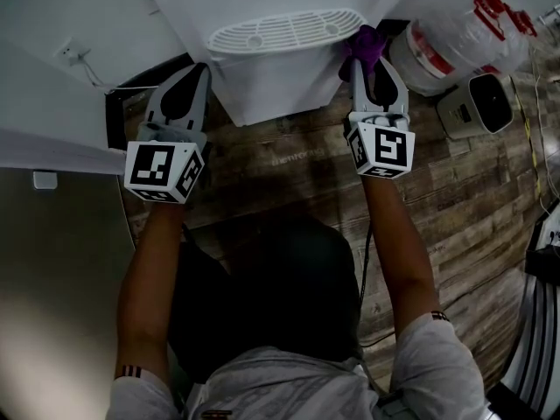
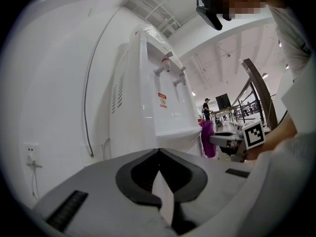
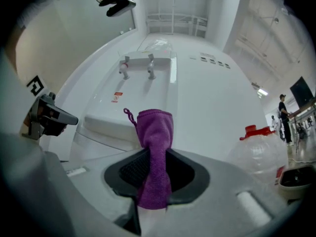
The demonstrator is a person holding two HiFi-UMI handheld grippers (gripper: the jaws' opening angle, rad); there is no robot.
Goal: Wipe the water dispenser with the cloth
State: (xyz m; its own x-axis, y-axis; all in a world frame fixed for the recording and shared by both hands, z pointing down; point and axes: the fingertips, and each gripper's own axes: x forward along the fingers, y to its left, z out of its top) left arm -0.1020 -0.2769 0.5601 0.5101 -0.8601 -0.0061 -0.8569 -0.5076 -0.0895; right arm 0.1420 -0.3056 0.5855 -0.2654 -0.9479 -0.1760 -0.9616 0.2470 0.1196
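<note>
Right gripper view: cloth (image 3: 157,127) was clamped by the right gripper (image 3: 154,154) against the dispenser (image 3: 148,102); left gripper (image 2: 159,151) was closed, empty; red label (image 3: 117,97) unreadable.

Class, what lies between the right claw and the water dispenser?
The purple cloth, clamped in the right claw, fills that stretch up to the water dispenser; the right gripper view and head view show it.

Left gripper (image 1: 197,70), right gripper (image 1: 372,64): grey, black-lined jaws, black-white marker cubes (image 1: 164,171); grey short sleeves (image 1: 437,357).
</note>
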